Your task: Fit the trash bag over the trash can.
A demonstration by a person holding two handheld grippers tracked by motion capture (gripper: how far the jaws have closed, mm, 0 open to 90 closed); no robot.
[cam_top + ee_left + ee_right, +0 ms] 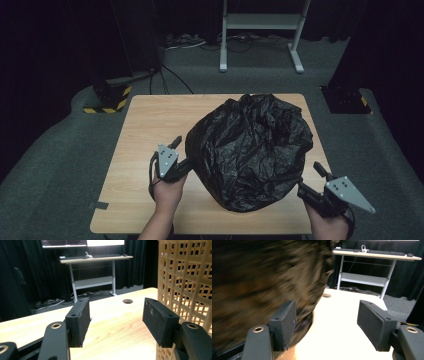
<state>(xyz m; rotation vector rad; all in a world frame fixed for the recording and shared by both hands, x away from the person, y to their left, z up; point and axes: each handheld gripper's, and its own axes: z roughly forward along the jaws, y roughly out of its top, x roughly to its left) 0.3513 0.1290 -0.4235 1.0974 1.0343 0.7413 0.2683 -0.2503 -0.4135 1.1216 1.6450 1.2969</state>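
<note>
Both grippers, left gripper (176, 143) and right gripper (306, 181), stand spread and empty beside the black bag (248, 150) over the lattice basket (185, 285), so a shallow pinch may slip off the thin film.

A crumpled black bag (250, 150) drapes over a lattice basket (186, 285), hiding it completely in the high view; in the left gripper view the basket's top, right side and base run past the picture's edges. In the right gripper view the bag (262, 282) smears into a brown-black blur, its folds unreadable. The bag also covers the tips of the left tool (184, 161) near the surface's left edge. Both forearms are cut off at the bottom of the high view.
</note>
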